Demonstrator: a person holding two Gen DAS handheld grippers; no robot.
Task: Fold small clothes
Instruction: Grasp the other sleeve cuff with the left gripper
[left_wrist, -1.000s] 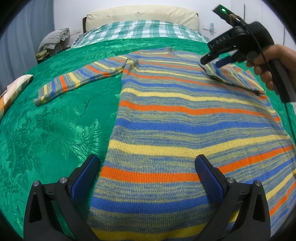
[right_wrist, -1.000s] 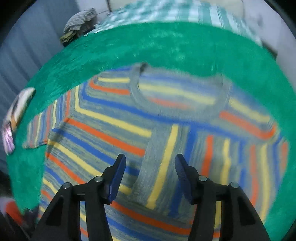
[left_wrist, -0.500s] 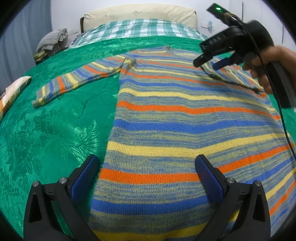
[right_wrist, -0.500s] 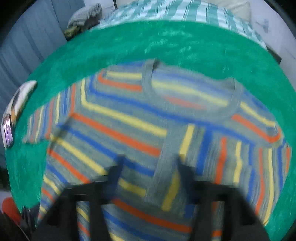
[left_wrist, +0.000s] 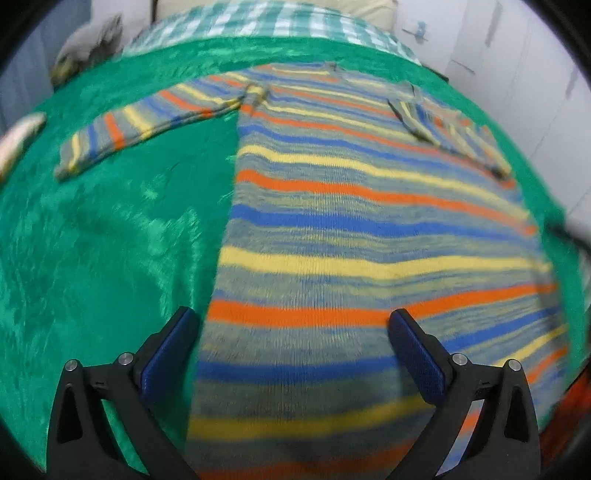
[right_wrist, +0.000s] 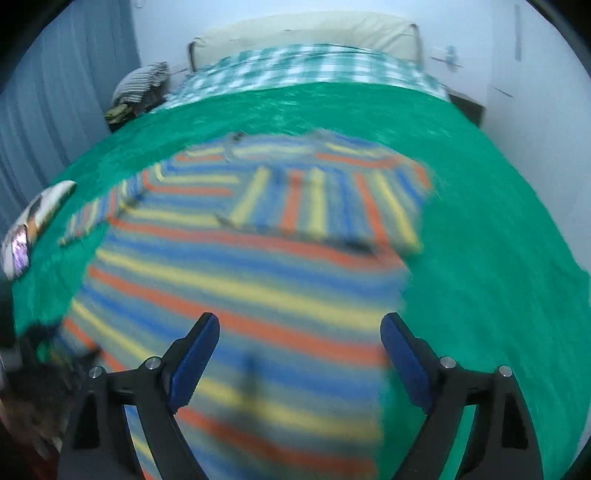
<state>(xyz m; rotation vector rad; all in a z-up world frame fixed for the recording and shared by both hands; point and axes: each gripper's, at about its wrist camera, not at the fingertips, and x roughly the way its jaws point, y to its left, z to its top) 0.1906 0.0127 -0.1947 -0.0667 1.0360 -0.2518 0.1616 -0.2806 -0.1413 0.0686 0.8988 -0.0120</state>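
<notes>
A striped knit sweater (left_wrist: 351, 229) in grey, blue, yellow and orange lies flat on a green bedspread (left_wrist: 92, 258). Its left sleeve (left_wrist: 147, 125) stretches out to the left. Its right sleeve (left_wrist: 450, 133) is folded over the chest; it also shows in the right wrist view (right_wrist: 325, 206). My left gripper (left_wrist: 291, 332) is open and empty above the sweater's lower body. My right gripper (right_wrist: 299, 339) is open and empty above the sweater's lower right part (right_wrist: 258, 295). Both views are blurred.
A checked sheet (right_wrist: 306, 66) and a cream headboard (right_wrist: 295, 33) lie at the far end of the bed. A pile of clothes (right_wrist: 140, 85) sits at the far left. A patterned pillow (right_wrist: 33, 221) lies at the left edge. White walls stand on the right.
My right gripper has opened wide, let go of the folded sleeve and pulled back toward the sweater's hem; it has left the left wrist view. My left gripper has tilted down slightly.
</notes>
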